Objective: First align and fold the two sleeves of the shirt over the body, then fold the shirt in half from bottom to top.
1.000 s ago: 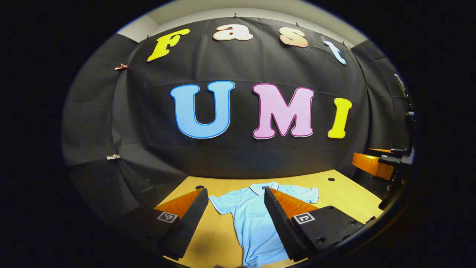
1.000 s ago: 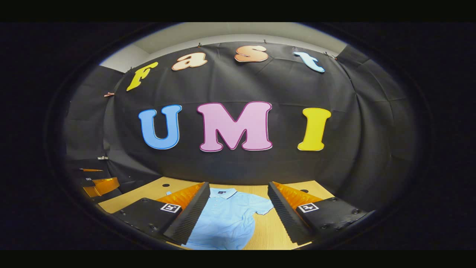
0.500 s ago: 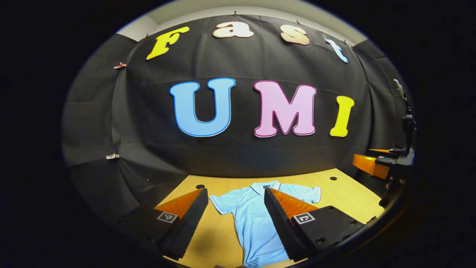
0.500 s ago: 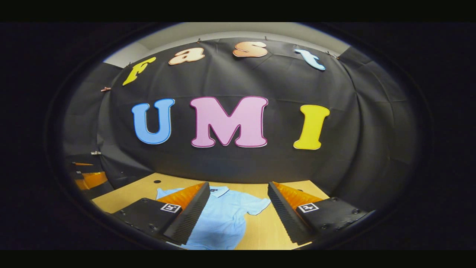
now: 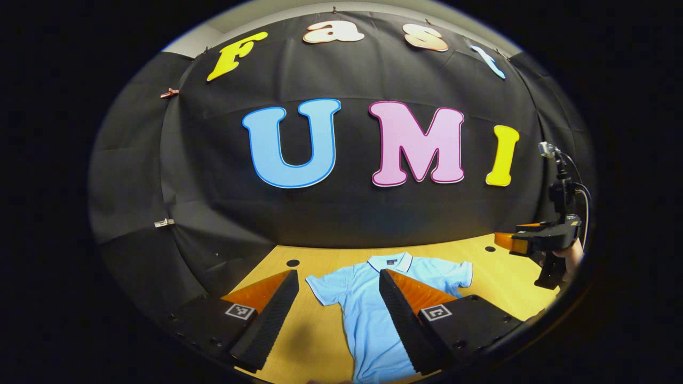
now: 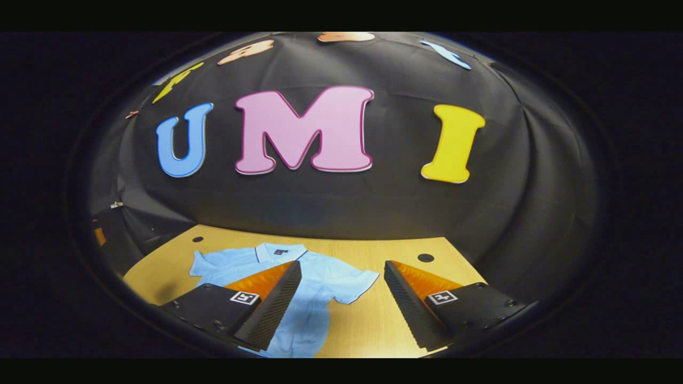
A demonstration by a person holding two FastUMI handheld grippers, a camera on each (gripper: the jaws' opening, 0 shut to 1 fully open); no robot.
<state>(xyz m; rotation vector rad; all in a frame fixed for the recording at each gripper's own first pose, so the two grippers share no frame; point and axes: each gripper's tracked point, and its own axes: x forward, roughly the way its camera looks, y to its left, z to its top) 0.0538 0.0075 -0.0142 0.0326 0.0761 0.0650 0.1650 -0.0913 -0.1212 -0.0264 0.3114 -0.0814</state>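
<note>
We hold both grippers above the near edge of the worktop (image 5: 496, 282), and the shirt (image 5: 368, 320) lies flat on it, face up, collar toward the booth wall and hem toward us. Both short sleeves are spread out to the sides of the body; neither is folded yet, so the task has not really begun.

Compared with a second ago, both cameras now tilt further down toward the shirt: the wall sits higher in each view and more of the worktop shows beyond the collar (image 6: 280, 250). In the right gripper view the shirt has slid from between the fingers to the left side, so the right gripper (image 6: 341, 298) now points at the sleeve on its own side of the shirt (image 6: 352, 282). The left gripper (image 5: 336, 314) frames the other sleeve (image 5: 325, 285) and part of the body between its fingers. In the left gripper view the right gripper (image 5: 533, 242), with the hand that holds it, sits farther out beyond the shirt's right sleeve.

The fingers of both grippers stand wide apart and hold nothing. We judge that we are lining up for the first step, each gripper coming toward its sleeve. Next we would need to lower to the cloth and pinch each sleeve near its cuff.
</note>
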